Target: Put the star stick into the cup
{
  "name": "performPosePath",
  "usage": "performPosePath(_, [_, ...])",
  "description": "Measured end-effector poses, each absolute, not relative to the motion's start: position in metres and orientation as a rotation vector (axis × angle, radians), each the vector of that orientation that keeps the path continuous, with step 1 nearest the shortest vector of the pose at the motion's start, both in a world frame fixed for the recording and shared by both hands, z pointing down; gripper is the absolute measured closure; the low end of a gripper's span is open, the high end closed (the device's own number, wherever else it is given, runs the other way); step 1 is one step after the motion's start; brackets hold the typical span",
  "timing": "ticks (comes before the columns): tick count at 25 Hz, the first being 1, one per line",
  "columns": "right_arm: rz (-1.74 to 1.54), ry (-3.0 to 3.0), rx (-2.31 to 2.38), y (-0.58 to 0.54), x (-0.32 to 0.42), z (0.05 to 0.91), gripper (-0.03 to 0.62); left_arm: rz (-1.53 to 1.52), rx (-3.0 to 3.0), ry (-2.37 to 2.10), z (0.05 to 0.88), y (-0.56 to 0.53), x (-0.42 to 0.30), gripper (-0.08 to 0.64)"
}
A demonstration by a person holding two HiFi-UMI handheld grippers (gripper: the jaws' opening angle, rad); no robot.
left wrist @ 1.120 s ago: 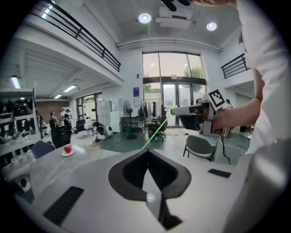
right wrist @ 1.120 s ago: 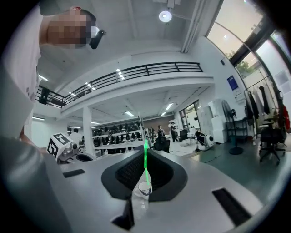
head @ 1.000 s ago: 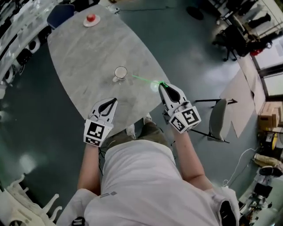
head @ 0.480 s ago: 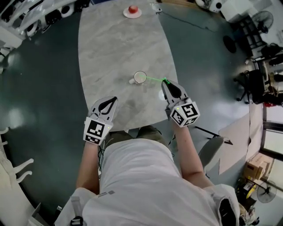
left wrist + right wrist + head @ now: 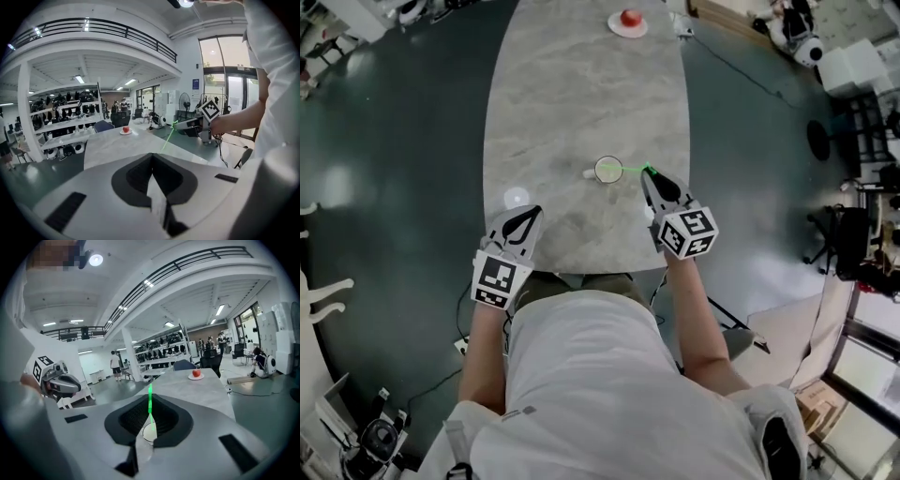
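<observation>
A thin green star stick (image 5: 630, 169) is pinched at one end by my right gripper (image 5: 646, 174), which is shut on it. The stick points left, and its free end reaches the rim of the small white cup (image 5: 608, 170) standing mid-table. In the right gripper view the star stick (image 5: 150, 401) rises between the jaws and the cup (image 5: 149, 432) shows just below them. My left gripper (image 5: 535, 212) hovers at the table's near left, shut with nothing in it. From the left gripper (image 5: 152, 161) view, the right gripper (image 5: 180, 123) and the star stick (image 5: 167, 139) show across the table.
A red apple on a white plate (image 5: 627, 21) sits at the far end of the long grey marble table (image 5: 572, 103). Dark floor surrounds the table. The person's body stands at its near edge. Shelves and people are in the background.
The right gripper has carried the stick left, so its free end has come from beside the cup to its rim. The head camera has swung round. The left gripper has stayed put.
</observation>
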State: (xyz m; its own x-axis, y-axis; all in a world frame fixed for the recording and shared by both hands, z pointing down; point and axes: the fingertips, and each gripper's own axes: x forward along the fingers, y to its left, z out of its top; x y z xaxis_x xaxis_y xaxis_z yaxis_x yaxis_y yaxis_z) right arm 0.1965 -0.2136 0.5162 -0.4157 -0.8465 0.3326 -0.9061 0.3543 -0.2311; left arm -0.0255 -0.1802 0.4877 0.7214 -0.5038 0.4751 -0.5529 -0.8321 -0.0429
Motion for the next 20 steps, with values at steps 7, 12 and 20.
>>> performPosePath(7, [0.613,-2.477,1.459,-0.232,0.189,0.543,0.568,0.772,2.725,-1.007,0.496,-0.177,-0.033,0.558])
performPosePath(12, [0.636,-2.490,1.404,-0.239,0.191,0.558,0.566,0.787,2.681,-1.071,0.500,-0.174,-0.033,0.558])
performPosePath(20, [0.699,-2.519,1.400,-0.240,0.202,0.570,0.566,0.810,2.640,-1.131,0.502,-0.163,-0.027,0.558])
